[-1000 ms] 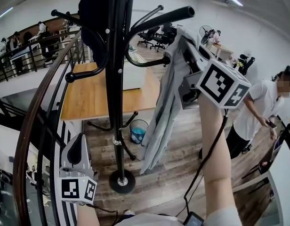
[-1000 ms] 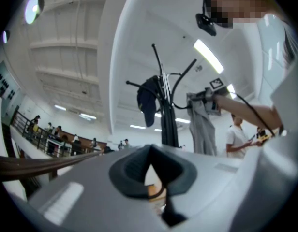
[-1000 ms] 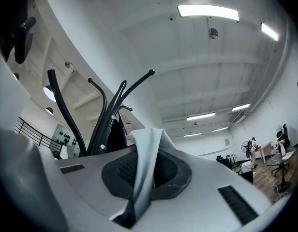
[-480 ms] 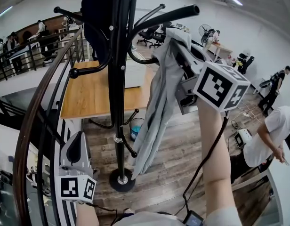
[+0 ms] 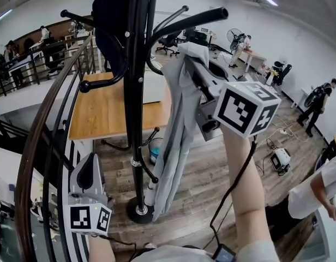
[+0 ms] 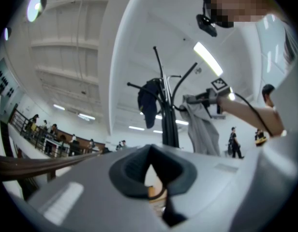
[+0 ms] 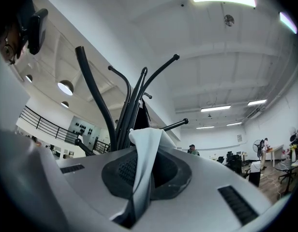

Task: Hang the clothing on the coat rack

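Note:
The black coat rack (image 5: 136,91) stands in front of me, its hooked arms spreading overhead, with a dark garment (image 5: 111,15) hung on its upper left. My right gripper (image 5: 194,56) is raised beside the pole, just under a long rack arm (image 5: 184,23). It is shut on the top of a pale grey garment (image 5: 176,135) that hangs down to knee height. In the right gripper view the grey cloth (image 7: 145,144) is pinched between the pads, with the rack (image 7: 132,105) just behind. My left gripper (image 5: 90,165) is held low at the left, shut and holding nothing.
A curved dark handrail (image 5: 45,124) runs down the left side. Behind the rack sits a wooden desk (image 5: 108,111), with a blue bin (image 5: 151,153) on the plank floor. The rack's round base (image 5: 139,212) is near my feet. People (image 5: 319,100) stand at the far right.
My right gripper has carried the grey garment leftward, closer to the rack's pole. The person in white at the right has moved off toward the frame's edge. The left gripper has stayed put.

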A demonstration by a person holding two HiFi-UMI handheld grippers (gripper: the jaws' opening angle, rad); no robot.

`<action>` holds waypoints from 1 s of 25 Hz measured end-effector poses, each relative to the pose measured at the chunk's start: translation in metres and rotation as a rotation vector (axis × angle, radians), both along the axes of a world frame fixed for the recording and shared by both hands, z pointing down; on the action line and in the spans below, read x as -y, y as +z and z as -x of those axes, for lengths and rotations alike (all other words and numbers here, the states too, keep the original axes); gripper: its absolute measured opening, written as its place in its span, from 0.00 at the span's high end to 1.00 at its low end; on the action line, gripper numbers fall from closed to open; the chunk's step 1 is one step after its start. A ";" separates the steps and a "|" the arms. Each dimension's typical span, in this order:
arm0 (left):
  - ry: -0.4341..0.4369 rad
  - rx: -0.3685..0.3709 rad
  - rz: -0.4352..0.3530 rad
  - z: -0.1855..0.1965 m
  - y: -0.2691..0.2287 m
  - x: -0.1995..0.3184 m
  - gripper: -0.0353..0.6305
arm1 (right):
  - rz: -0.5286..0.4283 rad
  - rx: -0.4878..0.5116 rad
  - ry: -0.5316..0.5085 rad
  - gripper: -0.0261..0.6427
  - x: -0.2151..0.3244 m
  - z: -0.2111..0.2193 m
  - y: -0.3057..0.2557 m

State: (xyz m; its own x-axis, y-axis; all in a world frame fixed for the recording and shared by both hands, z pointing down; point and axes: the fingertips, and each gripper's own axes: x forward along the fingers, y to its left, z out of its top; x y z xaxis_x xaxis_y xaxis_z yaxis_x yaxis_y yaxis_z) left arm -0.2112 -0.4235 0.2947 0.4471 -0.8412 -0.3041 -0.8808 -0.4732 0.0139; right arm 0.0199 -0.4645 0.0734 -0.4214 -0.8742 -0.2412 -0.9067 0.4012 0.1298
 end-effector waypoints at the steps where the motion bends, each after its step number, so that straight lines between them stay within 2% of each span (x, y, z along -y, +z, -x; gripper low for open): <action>1: 0.001 -0.001 0.000 0.000 0.000 0.000 0.93 | 0.005 0.000 -0.001 0.94 0.000 0.000 0.003; 10: 0.023 -0.003 0.000 -0.007 -0.001 -0.001 0.93 | 0.046 0.017 -0.001 0.94 -0.003 -0.007 0.021; 15: 0.025 0.001 0.000 -0.008 0.001 -0.003 0.93 | 0.105 -0.011 0.008 0.94 0.005 -0.003 0.050; 25: 0.003 0.013 0.017 -0.005 0.006 -0.008 0.93 | 0.184 0.028 0.025 0.94 0.018 -0.013 0.100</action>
